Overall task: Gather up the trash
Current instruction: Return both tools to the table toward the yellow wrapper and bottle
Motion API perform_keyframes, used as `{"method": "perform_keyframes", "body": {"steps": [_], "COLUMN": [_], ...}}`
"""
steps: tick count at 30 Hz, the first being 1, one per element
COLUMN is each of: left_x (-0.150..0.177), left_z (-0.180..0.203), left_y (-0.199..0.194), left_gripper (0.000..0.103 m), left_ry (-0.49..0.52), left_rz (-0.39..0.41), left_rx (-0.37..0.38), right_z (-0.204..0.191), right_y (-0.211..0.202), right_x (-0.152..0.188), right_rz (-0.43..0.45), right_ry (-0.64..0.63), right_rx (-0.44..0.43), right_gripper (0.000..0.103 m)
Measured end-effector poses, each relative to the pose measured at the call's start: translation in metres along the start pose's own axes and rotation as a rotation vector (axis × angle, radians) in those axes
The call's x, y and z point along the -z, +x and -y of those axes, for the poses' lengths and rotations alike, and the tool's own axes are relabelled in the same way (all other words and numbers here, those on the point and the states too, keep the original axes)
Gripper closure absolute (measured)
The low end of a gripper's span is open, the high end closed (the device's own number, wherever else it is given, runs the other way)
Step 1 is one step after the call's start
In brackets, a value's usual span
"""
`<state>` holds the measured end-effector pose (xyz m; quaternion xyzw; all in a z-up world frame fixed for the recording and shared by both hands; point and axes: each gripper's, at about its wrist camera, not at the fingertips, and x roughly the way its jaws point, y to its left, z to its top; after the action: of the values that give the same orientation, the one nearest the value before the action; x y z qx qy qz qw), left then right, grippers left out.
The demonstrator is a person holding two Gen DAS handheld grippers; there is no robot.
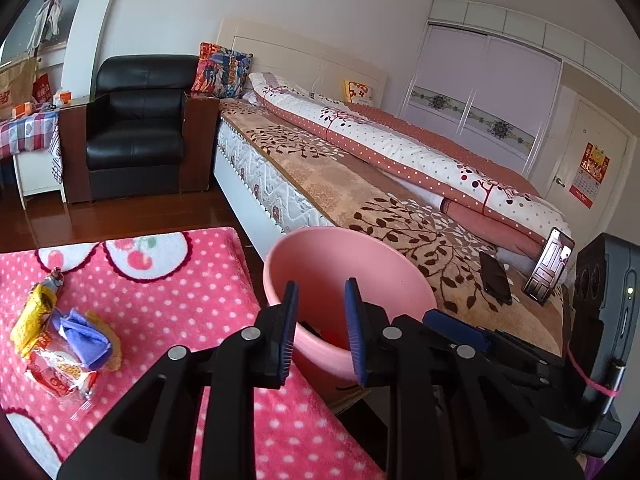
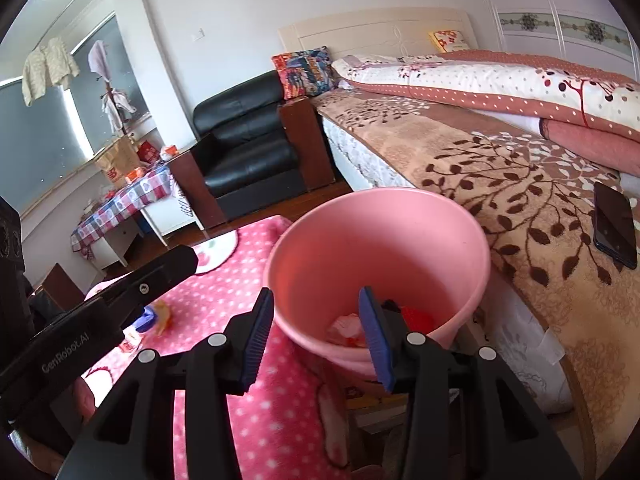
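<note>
A pink bucket stands between the pink dotted blanket and the bed; it also shows in the right wrist view, with white and red trash at its bottom. My left gripper is open and empty above the bucket's near rim. My right gripper is open and empty over the same rim. A pile of wrappers, yellow, purple and red-white, lies on the blanket to the left. The left gripper's body hides most of that pile in the right wrist view.
A bed with a brown leaf-pattern cover runs along the right, with two phones near its edge. A black armchair and a small table with a checked cloth stand behind. A black device is at the right.
</note>
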<state>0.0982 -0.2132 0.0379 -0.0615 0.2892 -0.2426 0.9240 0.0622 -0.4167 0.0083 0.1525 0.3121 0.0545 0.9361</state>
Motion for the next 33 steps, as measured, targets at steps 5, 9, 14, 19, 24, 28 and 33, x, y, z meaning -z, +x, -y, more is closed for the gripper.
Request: {"method": "perform_keyframes", "body": {"steps": [5, 9, 14, 19, 24, 28, 33], "left_x": [0.005, 0.01, 0.008, 0.002, 0.001, 0.003, 0.008], "left_z": [-0.014, -0.031, -0.054, -0.08, -0.104, -0.121, -0.135], "left_y": [-0.034, -0.06, -0.099, -0.143, -0.17, -0.184, -0.192], "left_gripper": [0.079, 0.079, 0.08, 0.08, 0.08, 0.08, 0.08], "left_ry": [0.013, -0.017, -0.038, -0.078, -0.112, -0.142, -0.168], "left_rz": [0.039, 0.049, 0.107, 0.185, 0.228, 0.24, 0.241], "left_rx": [-0.048, -0.067, -0.118, -0.191, -0.265, -0.293, -0.308], "right_z": [-0.037, -0.06, -0.077, -0.088, -0.102, -0.112, -0.122], "right_y": [-0.012, -0.018, -0.028, -0.029, -0.028, -0.025, -0.018], "right_x": [0.015, 0.025, 0.034, 0.042, 0.045, 0.047, 0.054], "right_rz": [-0.006, -0.01, 0.004, -0.011, -0.032, -0.039, -0.068], "right_ry": [-0.049, -0.075, -0.076, -0.07, -0.093, -0.124, -0.141], "right_rx": [-0.036, -0.058, -0.089, -0.115, -0.148, -0.169, -0.192], "right_gripper": [0.059, 0.059, 0.059, 0.059, 0.059, 0.059, 0.059]}}
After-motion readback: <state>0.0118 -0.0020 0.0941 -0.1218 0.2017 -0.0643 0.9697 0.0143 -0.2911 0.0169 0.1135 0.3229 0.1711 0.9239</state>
